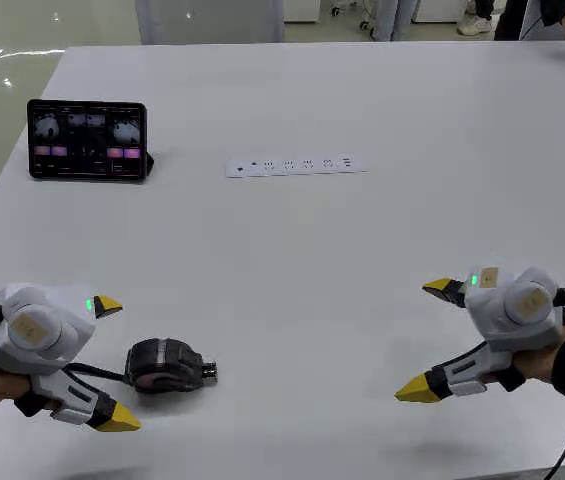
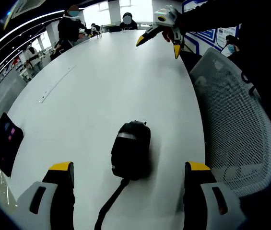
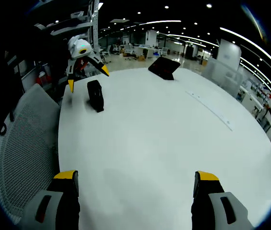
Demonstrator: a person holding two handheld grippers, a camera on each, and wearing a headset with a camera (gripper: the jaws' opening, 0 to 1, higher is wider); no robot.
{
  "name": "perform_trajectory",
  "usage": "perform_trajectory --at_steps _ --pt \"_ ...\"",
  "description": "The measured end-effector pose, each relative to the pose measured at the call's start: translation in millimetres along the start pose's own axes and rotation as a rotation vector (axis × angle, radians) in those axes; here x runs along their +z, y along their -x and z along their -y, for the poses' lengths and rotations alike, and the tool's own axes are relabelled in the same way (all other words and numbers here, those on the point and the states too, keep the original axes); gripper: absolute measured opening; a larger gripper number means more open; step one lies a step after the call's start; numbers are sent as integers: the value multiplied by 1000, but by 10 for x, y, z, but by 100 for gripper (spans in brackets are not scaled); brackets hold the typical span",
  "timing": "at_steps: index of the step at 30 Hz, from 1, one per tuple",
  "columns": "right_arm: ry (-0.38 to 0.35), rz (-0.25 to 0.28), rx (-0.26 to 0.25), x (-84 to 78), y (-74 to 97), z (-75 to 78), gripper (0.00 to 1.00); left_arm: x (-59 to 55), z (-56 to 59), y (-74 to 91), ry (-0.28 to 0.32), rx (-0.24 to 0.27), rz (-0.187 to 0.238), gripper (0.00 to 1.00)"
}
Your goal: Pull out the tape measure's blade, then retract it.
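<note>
A black tape measure with a grey band lies on the white table near the front left, its strap trailing towards my left gripper. That gripper is open, its yellow-tipped jaws to either side of the case, not touching it. In the left gripper view the tape measure lies just ahead between the jaws. My right gripper is open over bare table at the front right, with nothing between its fingers. From the right gripper view the tape measure lies far off beside the left gripper.
A tablet stands propped at the back left. A white power strip lies flat in the middle of the table. A mesh chair stands at the near table edge. People sit at the far end of the table.
</note>
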State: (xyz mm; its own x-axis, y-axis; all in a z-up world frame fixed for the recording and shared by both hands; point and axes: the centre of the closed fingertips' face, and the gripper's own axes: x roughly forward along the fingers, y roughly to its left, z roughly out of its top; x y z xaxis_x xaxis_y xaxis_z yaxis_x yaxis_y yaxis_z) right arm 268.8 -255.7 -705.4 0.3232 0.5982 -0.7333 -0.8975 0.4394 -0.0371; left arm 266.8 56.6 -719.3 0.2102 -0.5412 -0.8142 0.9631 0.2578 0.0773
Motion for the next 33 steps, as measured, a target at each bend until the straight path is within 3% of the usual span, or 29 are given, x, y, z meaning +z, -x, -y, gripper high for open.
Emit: perform_trajectory --at_steps 7,25,33 --pt "27 4 22 70 -108 -24 99 116 -16 -96 -14 -12 -2 90" --pt "68 -4 91 171 -421 -182 99 84 -114 -366 -28 -42 -34 79" --pt "104 -9 113 235 -545 -259 99 97 -30 -441 -56 -69 -60 71"
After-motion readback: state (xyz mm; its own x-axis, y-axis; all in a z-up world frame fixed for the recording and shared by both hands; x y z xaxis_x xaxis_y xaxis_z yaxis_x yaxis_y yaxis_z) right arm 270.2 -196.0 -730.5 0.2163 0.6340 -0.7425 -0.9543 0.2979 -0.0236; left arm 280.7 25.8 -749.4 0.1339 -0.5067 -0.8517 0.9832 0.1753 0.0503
